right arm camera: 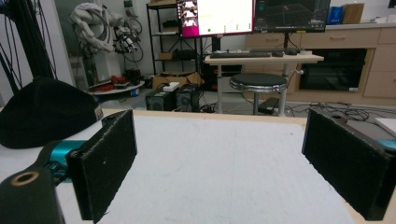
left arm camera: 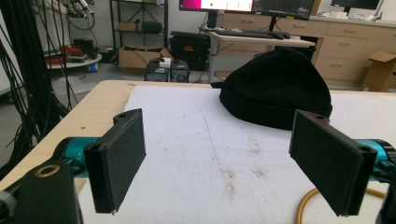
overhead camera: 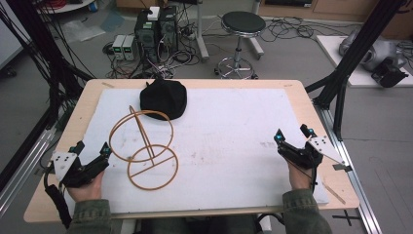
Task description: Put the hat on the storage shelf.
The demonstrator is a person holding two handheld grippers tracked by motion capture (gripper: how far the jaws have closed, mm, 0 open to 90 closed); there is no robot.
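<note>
A black knit beanie (overhead camera: 164, 98) lies at the back of the white mat (overhead camera: 229, 126), left of centre; it also shows as beanie (left arm camera: 276, 88) and beanie (right arm camera: 44, 112). A wooden hoop stand (overhead camera: 145, 147), two rings joined by rods, lies on its side in front of the beanie. My left gripper (overhead camera: 91, 148) rests open at the front left, just left of the stand, whose ring (left arm camera: 308, 205) peeks in beside its right jaw. My right gripper (overhead camera: 293, 134) sits open at the front right with nothing between its jaws.
The wooden table (overhead camera: 73, 126) carries the mat. Behind it on the floor stand a round stool (overhead camera: 242, 24), computer boxes (overhead camera: 156, 29) and tangled cables. Black frame posts (overhead camera: 350, 58) rise at the right and left of the table.
</note>
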